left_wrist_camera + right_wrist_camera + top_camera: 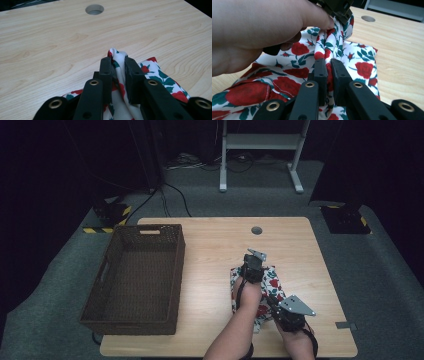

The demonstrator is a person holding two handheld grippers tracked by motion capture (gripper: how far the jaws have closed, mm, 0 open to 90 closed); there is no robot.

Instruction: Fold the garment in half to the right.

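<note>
Item one, far left of the counter (210, 250): a dark brown woven basket (135, 279) with a handle slot in each visible wall, standing squarely near the left edge, well apart from your hands. Item two, light wood counter surface, with a round cable hole (256, 230) near its far edge, beyond the cloth. Item three, right of centre and toward your side: a white cloth printed with red roses and green leaves (272, 285), lying crumpled on the counter, partly under your forearms. Item four, your left gripper (252, 266) at the far end of the cloth: in the left gripper view its fingers (107, 72) are clenched on a raised fold of the rose cloth (119, 58), which stands up between them as a narrow ridge above the wood. Item five, your left hand (259, 30), seen close in the right gripper view, wrapped around that gripper's handle above the fabric. Item six, your right gripper (280, 307) at the near end of the cloth, just beside the left forearm: its fingers (320, 72) are likewise closed on a bunched pleat of the cloth (362, 67), the same ridge running forward from it toward the left gripper. Item seven, a small grey tab (346, 325) on the counter near the right front corner.
</note>
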